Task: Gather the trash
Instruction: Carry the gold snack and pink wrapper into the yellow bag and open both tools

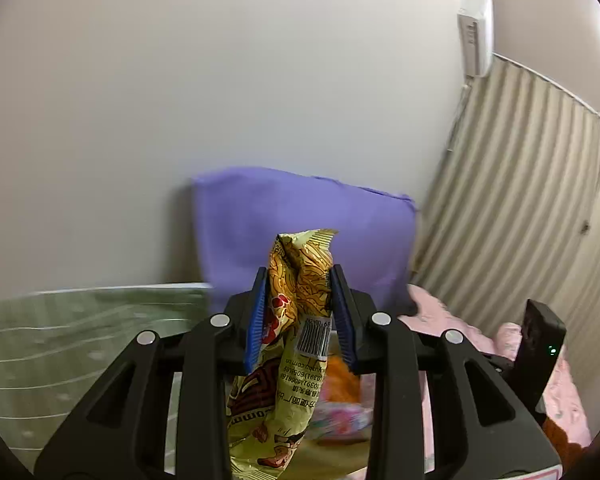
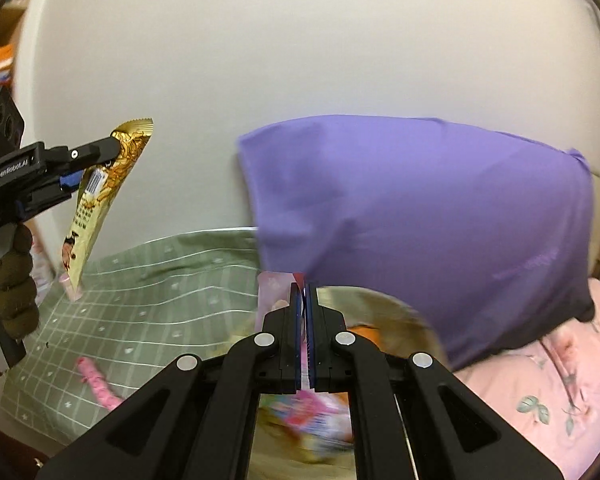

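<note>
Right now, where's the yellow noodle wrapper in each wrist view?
Left wrist: yellow noodle wrapper bottom centre, pinched upright in the left claw.
Right wrist: far left, mid-height, hanging from that claw above the green checked sheet.
Shared landmark: purple pillow against the wall.

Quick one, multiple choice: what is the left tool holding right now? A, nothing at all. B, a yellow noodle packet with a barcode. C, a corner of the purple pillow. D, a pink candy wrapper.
B: the left tool is clamped on a yellow noodle packet whose barcode faces the camera, while the purple pillow stands behind it against the wall.
</note>
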